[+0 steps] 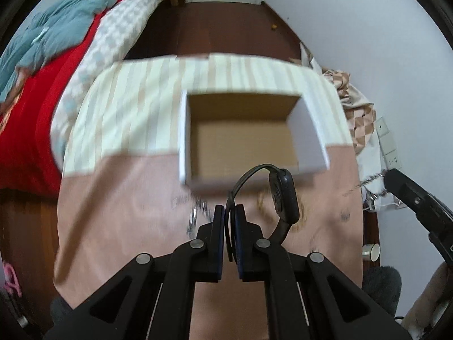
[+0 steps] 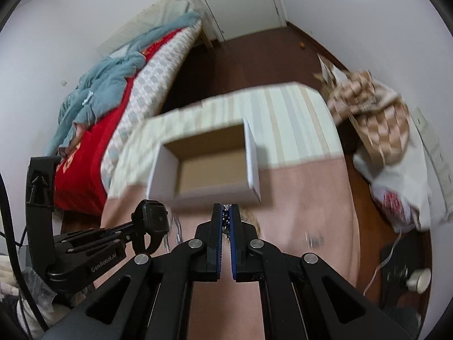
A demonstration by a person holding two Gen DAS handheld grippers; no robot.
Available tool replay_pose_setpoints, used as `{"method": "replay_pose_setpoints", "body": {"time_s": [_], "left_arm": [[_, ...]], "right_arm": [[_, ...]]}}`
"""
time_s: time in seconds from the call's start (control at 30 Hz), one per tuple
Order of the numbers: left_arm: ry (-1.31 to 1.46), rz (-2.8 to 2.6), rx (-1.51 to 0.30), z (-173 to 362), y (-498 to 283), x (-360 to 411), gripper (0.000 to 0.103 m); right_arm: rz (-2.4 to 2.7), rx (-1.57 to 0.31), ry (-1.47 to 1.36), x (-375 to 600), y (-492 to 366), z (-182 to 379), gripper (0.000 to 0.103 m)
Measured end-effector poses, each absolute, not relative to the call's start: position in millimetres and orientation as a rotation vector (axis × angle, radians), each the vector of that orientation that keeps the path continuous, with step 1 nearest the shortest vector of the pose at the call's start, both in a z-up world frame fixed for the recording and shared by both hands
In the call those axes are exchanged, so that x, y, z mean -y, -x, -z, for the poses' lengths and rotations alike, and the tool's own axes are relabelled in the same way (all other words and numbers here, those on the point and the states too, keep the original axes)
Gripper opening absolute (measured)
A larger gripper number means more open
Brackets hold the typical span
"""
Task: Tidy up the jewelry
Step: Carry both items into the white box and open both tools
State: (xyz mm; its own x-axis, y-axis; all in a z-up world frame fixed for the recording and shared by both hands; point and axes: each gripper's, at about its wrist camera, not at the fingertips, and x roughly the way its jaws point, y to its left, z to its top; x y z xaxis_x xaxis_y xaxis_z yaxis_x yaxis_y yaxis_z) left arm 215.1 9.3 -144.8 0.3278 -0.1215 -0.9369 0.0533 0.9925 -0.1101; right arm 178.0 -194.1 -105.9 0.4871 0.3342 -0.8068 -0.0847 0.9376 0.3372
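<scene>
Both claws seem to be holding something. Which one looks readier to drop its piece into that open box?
Probably the left. The left gripper is shut on the black watch, whose face already hangs by the near wall of the cardboard box. The right gripper, shut on a silver chain, looks slightly farther back.

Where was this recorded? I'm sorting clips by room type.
Most likely a bedroom: a bed with a red blanket and rumpled blue bedding stands beside the cloth-covered table, with a closed white door and wooden floor beyond.
</scene>
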Motion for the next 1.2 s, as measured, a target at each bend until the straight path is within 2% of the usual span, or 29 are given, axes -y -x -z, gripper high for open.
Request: {"method": "replay_pose_setpoints", "body": {"time_s": [0.33, 0.4, 0.57, 0.6, 0.63, 0.67, 0.7, 0.73, 0.77, 0.8, 0.87, 0.9, 0.97, 1.2], "left_arm": [[0.089, 0.125, -1.295, 165.8, -300.5, -28.6, 0.005], [0.115, 0.11, -1.312, 172.9, -309.3, -33.9, 0.011], [0.158, 0.093, -1.337, 175.0, -320.2, -38.2, 0.019], [0.154, 0.092, -1.329, 172.3, -320.6, -37.9, 0.024], [0.151, 0.088, -1.326, 170.6, -321.0, -38.2, 0.038], [0.147, 0.084, -1.315, 167.2, -320.7, -38.5, 0.049], [0.135, 0.073, -1.3, 163.3, -319.9, -38.6, 0.071], [0.122, 0.061, -1.29, 160.9, -319.6, -39.3, 0.083], [0.11, 0.048, -1.274, 157.1, -317.8, -40.1, 0.084], [0.1, 0.041, -1.264, 154.5, -316.5, -40.7, 0.084], [0.073, 0.008, -1.25, 150.7, -312.5, -43.4, 0.092], [0.069, -0.005, -1.239, 149.0, -309.1, -45.7, 0.101], [0.048, -0.038, -1.216, 146.7, -302.1, -48.6, 0.103], [-0.012, -0.108, -1.172, 150.6, -271.9, -50.5, 0.103]], "right_arm": [[-0.314, -1.093, -0.232, 157.5, -288.2, 119.8, 0.005], [-0.324, -1.13, -0.224, 152.4, -304.0, 130.5, 0.005], [-0.383, -1.257, -0.215, 144.0, -328.1, 157.4, 0.006], [-0.391, -1.275, -0.21, 142.5, -329.6, 161.4, 0.006], [-0.393, -1.289, -0.208, 142.5, -331.0, 164.4, 0.011], [-0.39, -1.292, -0.205, 143.6, -331.4, 165.8, 0.022], [-0.386, -1.29, -0.209, 145.4, -331.0, 165.9, 0.03], [-0.379, -1.286, -0.209, 146.7, -329.8, 165.5, 0.045], [-0.373, -1.282, -0.205, 148.7, -328.4, 164.5, 0.058], [-0.364, -1.278, -0.197, 150.7, -326.7, 163.3, 0.062], [-0.339, -1.267, -0.166, 154.0, -321.0, 159.9, 0.066], [-0.327, -1.263, -0.156, 157.0, -317.6, 158.7, 0.069], [-0.255, -1.252, -0.073, 157.8, -308.1, 157.3, 0.092], [-0.126, -1.236, 0.067, 155.6, -280.3, 166.4, 0.103]]}}
